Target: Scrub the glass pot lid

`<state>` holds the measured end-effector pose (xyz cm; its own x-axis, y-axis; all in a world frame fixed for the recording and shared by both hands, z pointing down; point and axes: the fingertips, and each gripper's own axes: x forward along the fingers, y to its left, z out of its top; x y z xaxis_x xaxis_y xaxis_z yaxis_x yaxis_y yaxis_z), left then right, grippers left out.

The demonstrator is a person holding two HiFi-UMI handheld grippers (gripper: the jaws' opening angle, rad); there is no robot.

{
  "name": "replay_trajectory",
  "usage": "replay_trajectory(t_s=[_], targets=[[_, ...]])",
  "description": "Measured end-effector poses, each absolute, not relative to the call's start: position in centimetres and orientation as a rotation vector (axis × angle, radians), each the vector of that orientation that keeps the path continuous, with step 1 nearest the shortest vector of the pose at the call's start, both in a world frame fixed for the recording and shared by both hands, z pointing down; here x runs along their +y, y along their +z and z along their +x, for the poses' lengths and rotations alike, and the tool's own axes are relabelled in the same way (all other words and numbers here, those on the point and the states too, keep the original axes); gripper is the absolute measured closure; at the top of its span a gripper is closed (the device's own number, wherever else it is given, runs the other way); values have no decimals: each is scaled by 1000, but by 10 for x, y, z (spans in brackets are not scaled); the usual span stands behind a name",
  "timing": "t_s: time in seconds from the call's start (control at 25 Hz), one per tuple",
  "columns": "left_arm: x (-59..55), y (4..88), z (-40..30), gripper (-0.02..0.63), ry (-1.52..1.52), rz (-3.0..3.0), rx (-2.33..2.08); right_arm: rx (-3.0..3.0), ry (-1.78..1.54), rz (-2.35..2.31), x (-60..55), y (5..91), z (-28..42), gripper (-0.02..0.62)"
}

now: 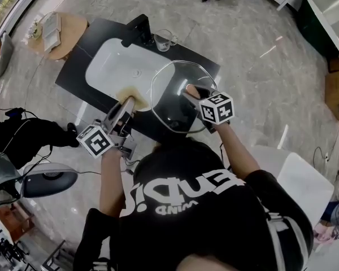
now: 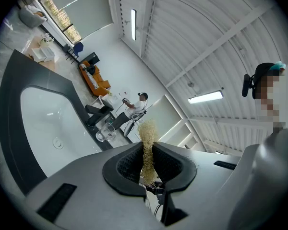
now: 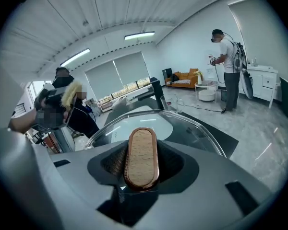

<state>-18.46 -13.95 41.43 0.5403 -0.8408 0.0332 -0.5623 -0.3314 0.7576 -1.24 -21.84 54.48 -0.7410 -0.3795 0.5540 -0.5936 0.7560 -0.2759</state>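
Observation:
The glass pot lid (image 1: 169, 83) stands tilted on edge over the right end of the white sink (image 1: 110, 66). My right gripper (image 1: 191, 92) is shut on its oblong wooden knob (image 3: 140, 158), and the clear glass (image 3: 192, 128) spreads beyond the jaws. A tan fibrous scrubber (image 2: 146, 147) sticks up from between the jaws of my left gripper (image 2: 148, 163), which is shut on it. In the head view the left gripper (image 1: 126, 103) holds the scrubber (image 1: 128, 99) at the sink's near edge, just left of the lid and apart from it.
The sink sits in a black counter (image 1: 82, 55) with a black faucet (image 1: 139, 29) and a glass cup (image 1: 164, 38) at its far edge. A round wooden side table (image 1: 68, 35) stands far left, a white chair (image 1: 296, 179) near right. Another person (image 3: 229, 71) stands across the room.

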Motion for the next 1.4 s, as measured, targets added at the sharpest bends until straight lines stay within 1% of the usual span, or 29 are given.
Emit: replay_trajectory(t_s=[0.32, 0.72, 1.4], targets=[[-130, 417, -192, 557, -480, 2003, -1173, -2369, 542, 690, -219, 589, -29, 425], [-126, 423, -187, 557, -468, 1982, -1197, -2280, 419, 637, -218, 618, -40, 425], [-129, 426, -181, 557, -445, 1992, -1182, -2266, 313, 646, -219, 619, -50, 425]])
